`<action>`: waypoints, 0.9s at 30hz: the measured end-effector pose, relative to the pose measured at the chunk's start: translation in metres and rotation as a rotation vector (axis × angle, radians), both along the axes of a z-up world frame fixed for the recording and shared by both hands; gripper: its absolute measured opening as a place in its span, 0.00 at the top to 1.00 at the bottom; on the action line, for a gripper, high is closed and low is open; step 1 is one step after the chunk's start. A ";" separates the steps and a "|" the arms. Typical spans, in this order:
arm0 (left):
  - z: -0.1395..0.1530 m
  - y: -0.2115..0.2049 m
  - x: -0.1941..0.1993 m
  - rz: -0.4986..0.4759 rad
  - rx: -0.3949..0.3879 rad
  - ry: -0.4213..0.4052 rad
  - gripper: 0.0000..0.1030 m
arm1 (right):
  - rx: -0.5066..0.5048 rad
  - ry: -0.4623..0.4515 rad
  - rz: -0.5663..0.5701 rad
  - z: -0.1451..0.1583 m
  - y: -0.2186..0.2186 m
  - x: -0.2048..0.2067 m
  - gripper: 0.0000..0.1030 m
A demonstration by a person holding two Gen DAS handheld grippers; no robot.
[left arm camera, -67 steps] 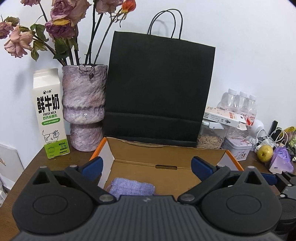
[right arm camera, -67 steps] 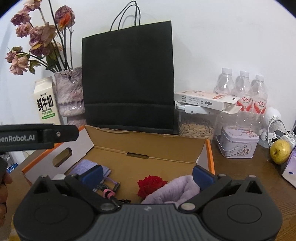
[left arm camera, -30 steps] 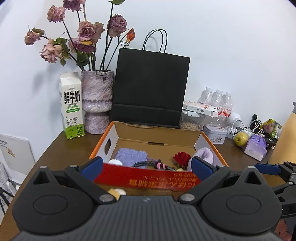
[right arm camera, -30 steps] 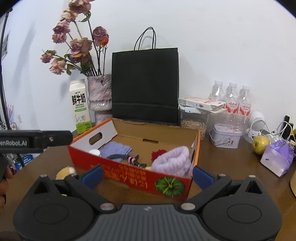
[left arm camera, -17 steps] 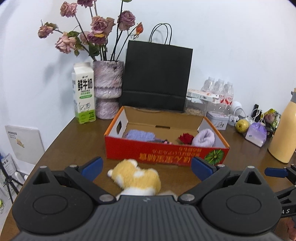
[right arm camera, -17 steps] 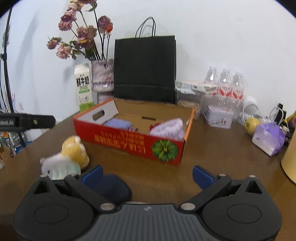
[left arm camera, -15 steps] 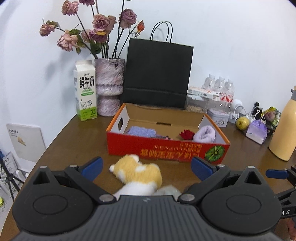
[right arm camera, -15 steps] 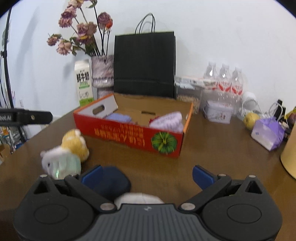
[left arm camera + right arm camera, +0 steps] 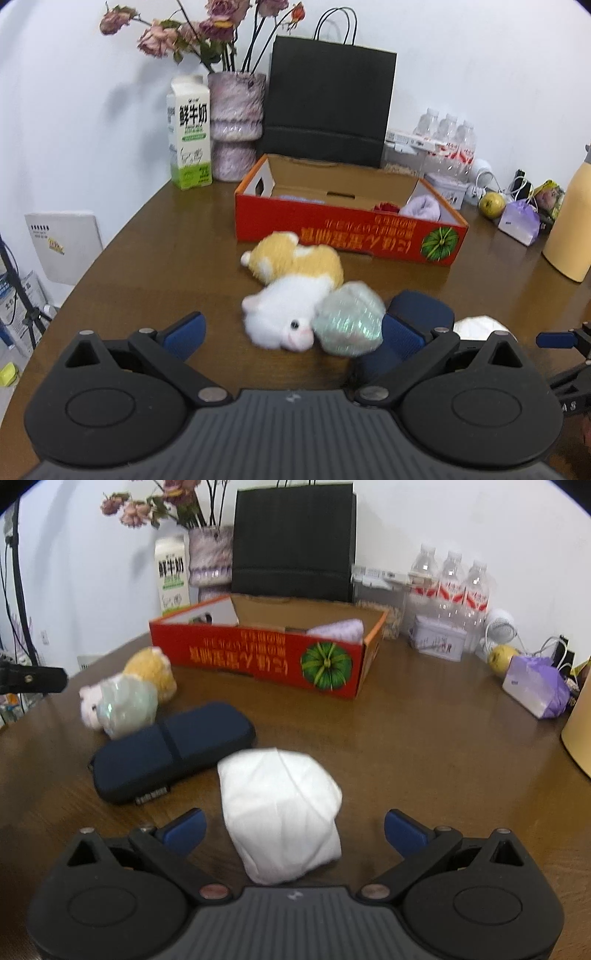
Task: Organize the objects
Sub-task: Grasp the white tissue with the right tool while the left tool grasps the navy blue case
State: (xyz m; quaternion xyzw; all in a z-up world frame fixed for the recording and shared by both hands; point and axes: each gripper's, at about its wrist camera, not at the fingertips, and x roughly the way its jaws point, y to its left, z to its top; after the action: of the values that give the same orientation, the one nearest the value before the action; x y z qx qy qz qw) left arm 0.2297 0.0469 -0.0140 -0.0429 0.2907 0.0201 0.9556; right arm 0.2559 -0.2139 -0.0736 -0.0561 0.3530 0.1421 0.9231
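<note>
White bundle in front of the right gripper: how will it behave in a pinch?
The white bundle looks like folded cloth, so probably soft and light, compressing between the fingers. Its creased, lumpy shape suggests it may sag or unfold when lifted. It lies flat on the table, so rolling seems unlikely.

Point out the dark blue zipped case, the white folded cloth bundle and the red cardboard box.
dark blue zipped case (image 9: 173,751), right wrist view, middle of its top face.
white folded cloth bundle (image 9: 282,808), right wrist view, centre of bundle.
red cardboard box (image 9: 258,657), right wrist view, printed front wall.

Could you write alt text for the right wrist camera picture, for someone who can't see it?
An open gripper points at a white cloth bundle on a brown table. Left lie a navy case and plush toys; behind, a red box.
</note>
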 end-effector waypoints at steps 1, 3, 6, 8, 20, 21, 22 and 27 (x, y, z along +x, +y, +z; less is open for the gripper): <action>-0.001 0.001 -0.002 0.001 0.000 0.005 0.00 | -0.001 0.011 0.003 -0.003 0.000 0.001 0.00; -0.004 0.002 -0.006 0.000 0.003 0.012 0.00 | 0.001 0.033 0.014 -0.007 0.000 0.006 0.00; -0.006 0.002 -0.011 -0.002 0.004 0.018 0.00 | 0.004 0.054 0.032 -0.012 0.003 0.015 0.00; -0.008 0.002 -0.014 -0.005 0.004 0.021 0.00 | 0.007 0.057 0.040 -0.014 0.006 0.021 0.00; -0.014 0.007 -0.024 0.005 -0.013 0.033 0.00 | 0.040 -0.040 0.037 -0.018 0.011 0.014 0.18; -0.015 0.007 -0.025 0.005 -0.015 0.035 0.00 | 0.042 -0.049 0.044 -0.017 0.012 0.011 0.29; -0.015 0.007 -0.025 0.006 -0.017 0.036 0.00 | 0.044 -0.058 0.048 -0.016 0.012 0.009 0.32; -0.017 0.005 -0.030 -0.009 -0.026 0.037 0.00 | 0.052 -0.076 0.034 -0.014 0.012 0.001 0.40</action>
State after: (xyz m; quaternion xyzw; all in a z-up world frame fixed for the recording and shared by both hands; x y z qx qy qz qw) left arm 0.1996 0.0515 -0.0305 -0.0536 0.3089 0.0131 0.9495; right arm 0.2568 -0.2015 -0.0877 -0.0434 0.3129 0.1648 0.9344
